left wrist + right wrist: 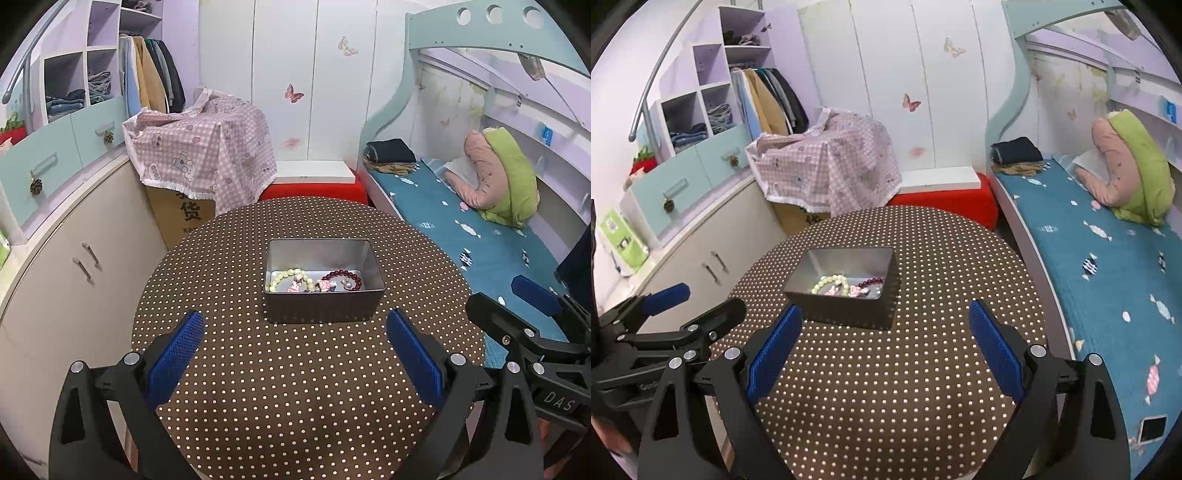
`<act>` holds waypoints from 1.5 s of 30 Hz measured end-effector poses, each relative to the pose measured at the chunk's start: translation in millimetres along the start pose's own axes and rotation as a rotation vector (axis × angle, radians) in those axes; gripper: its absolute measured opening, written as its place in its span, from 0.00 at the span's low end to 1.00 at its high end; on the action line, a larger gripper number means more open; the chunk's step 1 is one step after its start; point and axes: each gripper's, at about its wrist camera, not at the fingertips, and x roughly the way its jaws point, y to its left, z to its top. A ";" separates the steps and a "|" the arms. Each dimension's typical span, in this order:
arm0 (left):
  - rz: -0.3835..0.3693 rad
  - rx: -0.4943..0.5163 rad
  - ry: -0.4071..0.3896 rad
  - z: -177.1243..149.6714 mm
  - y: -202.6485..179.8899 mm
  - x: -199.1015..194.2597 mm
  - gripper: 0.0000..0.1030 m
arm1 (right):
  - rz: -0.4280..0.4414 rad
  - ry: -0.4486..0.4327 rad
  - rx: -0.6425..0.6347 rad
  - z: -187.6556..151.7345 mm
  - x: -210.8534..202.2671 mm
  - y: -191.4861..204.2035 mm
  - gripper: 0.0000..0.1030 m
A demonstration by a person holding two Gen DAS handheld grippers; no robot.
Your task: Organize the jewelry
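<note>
Round table (258, 406) (886, 406), brown cloth with white polka dots: the landmark for all entries below.

Bed with teal patterned cover (461, 229) (1108, 266): beside the table on its right.

Pink checked cloth draped over a cardboard box (207, 147) (827, 166): beyond the table's far left edge.

Red stool carrying a white board (314, 190) (945, 199): just behind the table's far edge.

Rectangular grey metal tin, open top (323, 308) (849, 314): standing on the table near its middle.

Left gripper, black frame with blue ribbed pads (295, 354) (698, 306): above the table's near edge, jaws spread wide, empty.

Right gripper, same build (886, 350) (517, 299): above the table's near right edge, jaws spread wide, empty.

Pale green bead bracelet (291, 277) (831, 282): inside the tin, left half of its floor.

Dark red bead bracelet (343, 278) (871, 282): inside the tin, right half of its floor.

Small pink charms (308, 286) (844, 291): inside the tin, between the two bracelets; details too small to tell.
</note>
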 end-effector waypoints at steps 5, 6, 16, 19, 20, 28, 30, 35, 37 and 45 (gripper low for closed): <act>-0.017 -0.005 0.015 0.7 2.2 1.5 0.93 | 0.004 0.000 -0.002 0.6 -0.1 -0.8 0.86; -0.015 -0.004 0.016 0.7 2.6 1.5 0.93 | 0.003 0.000 -0.003 0.6 0.0 -0.9 0.86; -0.010 -0.005 0.025 1.0 3.9 0.5 0.93 | 0.013 0.003 -0.003 0.1 -1.0 -0.5 0.86; -0.008 -0.004 0.028 1.4 3.7 0.6 0.93 | 0.016 0.008 0.003 -0.1 -0.1 -1.5 0.86; -0.006 -0.005 0.028 1.4 3.5 0.5 0.93 | 0.016 0.007 0.002 -0.5 0.0 -1.2 0.86; 0.009 -0.004 0.033 0.5 0.9 1.4 0.93 | 0.013 0.015 0.007 -0.6 1.3 -2.8 0.86; 0.012 -0.002 0.034 0.5 -0.2 2.0 0.93 | 0.015 0.019 0.010 -0.5 2.2 -3.2 0.86; 0.013 -0.001 0.039 0.6 -1.5 3.6 0.93 | 0.017 0.025 0.013 -1.0 4.8 -4.4 0.86; 0.012 -0.002 0.038 0.7 -1.5 3.7 0.93 | 0.018 0.024 0.014 -1.2 5.0 -4.3 0.86; 0.013 -0.002 0.036 1.0 -1.3 3.6 0.93 | 0.024 0.030 0.022 -1.2 8.8 -5.6 0.86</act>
